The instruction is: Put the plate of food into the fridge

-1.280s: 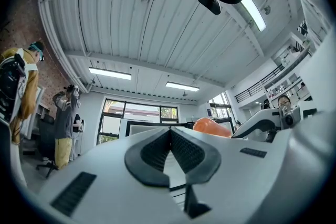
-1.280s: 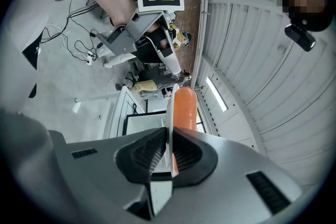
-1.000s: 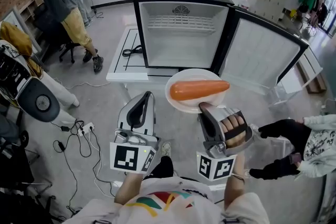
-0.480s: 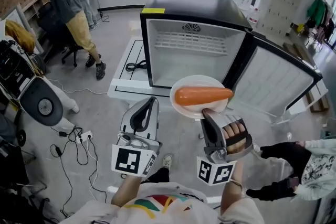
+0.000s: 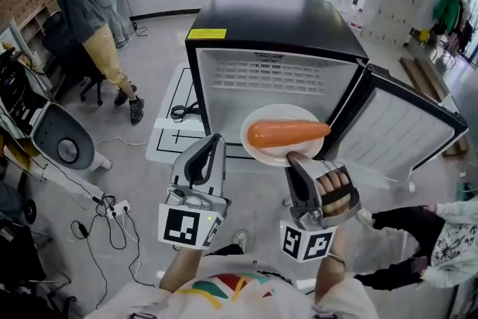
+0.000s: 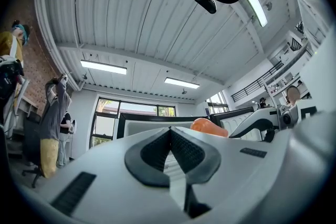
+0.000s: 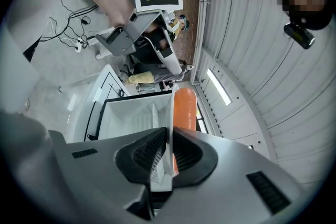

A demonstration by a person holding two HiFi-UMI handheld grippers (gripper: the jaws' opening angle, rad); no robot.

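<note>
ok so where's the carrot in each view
Head view: the carrot lies centre, on the white plate.
Left gripper view: its orange end peeks just right of centre.
Right gripper view: it runs vertically at centre.
Shared landmark: the open fridge, in all three.

Plate [image 5: 280, 112] rim — hidden under right gripper [image 5: 293, 158]; fridge [image 5: 276, 26] floor too.

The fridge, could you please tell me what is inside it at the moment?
Only a white rack shows inside the open fridge; no food visible. The plate and carrot, held in front, cover its lower part.
</note>
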